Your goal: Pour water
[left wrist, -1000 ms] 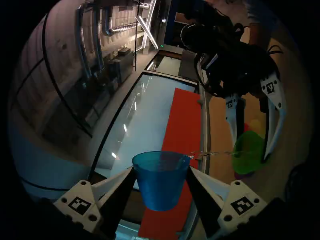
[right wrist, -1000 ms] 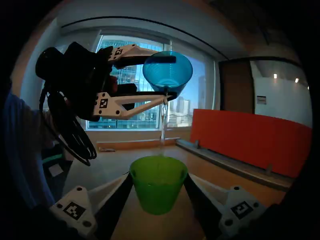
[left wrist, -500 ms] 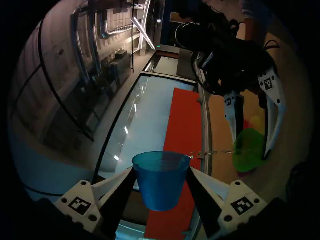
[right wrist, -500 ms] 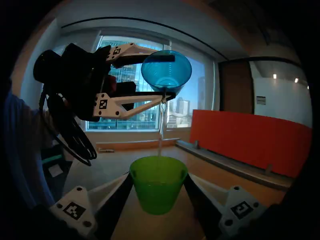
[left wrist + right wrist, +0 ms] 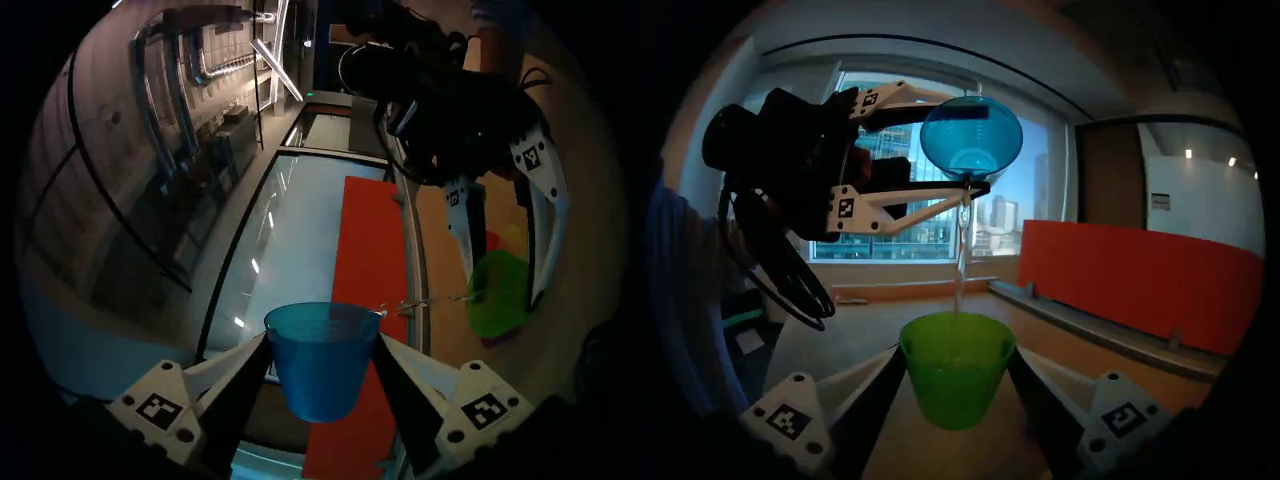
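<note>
The right gripper [image 5: 958, 356] clamps the green cup [image 5: 958, 392] upright, directly under the thin water stream [image 5: 960, 256]. Above, the left gripper [image 5: 984, 150] grips the blue cup [image 5: 970, 132], tipped slightly further than a second ago. Pouring continues and the green cup is probably filling.

The left gripper [image 5: 320, 340] is showing white fingers [image 5: 220, 378] carrying black-and-white square markers [image 5: 162, 410], and the blue cup [image 5: 322, 372] between them is looking translucent. The right gripper [image 5: 957, 352] is showing the same white fingers [image 5: 850, 386] and the same black-and-white markers, with the green cup [image 5: 957, 380] glowing a translucent lime. The water stream [image 5: 960, 256] is running clear. The partition [image 5: 1152, 276] at the right is glowing orange-red. The worktop [image 5: 1056, 340] is looking tan. A sleeve [image 5: 676, 304] at the left is showing blue beside black cables [image 5: 792, 280].
</note>
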The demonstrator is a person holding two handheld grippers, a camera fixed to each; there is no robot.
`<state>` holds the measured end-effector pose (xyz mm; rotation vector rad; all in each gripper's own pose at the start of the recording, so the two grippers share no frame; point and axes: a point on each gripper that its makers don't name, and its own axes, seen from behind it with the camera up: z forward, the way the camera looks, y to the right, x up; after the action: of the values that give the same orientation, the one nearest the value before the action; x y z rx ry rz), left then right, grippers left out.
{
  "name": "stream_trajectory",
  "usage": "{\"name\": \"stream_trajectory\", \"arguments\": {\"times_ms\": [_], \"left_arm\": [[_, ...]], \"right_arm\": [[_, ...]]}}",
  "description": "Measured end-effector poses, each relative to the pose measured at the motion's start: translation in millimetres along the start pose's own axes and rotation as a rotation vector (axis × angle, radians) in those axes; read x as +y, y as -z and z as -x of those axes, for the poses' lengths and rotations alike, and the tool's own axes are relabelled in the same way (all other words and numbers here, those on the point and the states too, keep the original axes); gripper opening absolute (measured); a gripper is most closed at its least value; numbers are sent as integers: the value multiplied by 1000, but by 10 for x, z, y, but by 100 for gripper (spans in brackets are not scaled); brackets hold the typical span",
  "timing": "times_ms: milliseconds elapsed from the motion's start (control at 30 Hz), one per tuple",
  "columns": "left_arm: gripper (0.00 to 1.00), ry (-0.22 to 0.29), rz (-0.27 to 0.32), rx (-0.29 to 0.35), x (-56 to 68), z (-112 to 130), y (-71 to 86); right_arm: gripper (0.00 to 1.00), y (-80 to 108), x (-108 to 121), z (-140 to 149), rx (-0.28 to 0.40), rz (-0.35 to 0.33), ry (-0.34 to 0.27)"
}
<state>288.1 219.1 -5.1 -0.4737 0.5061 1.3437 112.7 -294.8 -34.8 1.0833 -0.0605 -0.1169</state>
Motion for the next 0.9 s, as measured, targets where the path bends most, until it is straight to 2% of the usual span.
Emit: {"name": "stream_trajectory", "arguments": {"times_ms": [267, 700, 900], "left_arm": [[85, -51, -3, -3, -42, 6, -49], [85, -144, -16, -17, -94, 0, -38], [85, -167, -15, -15, -11, -42, 3]], "right_arm": [[90, -5, 1, -13, 1, 0, 1], [90, -11, 2, -25, 4, 2, 2], [90, -14, -1, -14, 3, 1, 1]]}}
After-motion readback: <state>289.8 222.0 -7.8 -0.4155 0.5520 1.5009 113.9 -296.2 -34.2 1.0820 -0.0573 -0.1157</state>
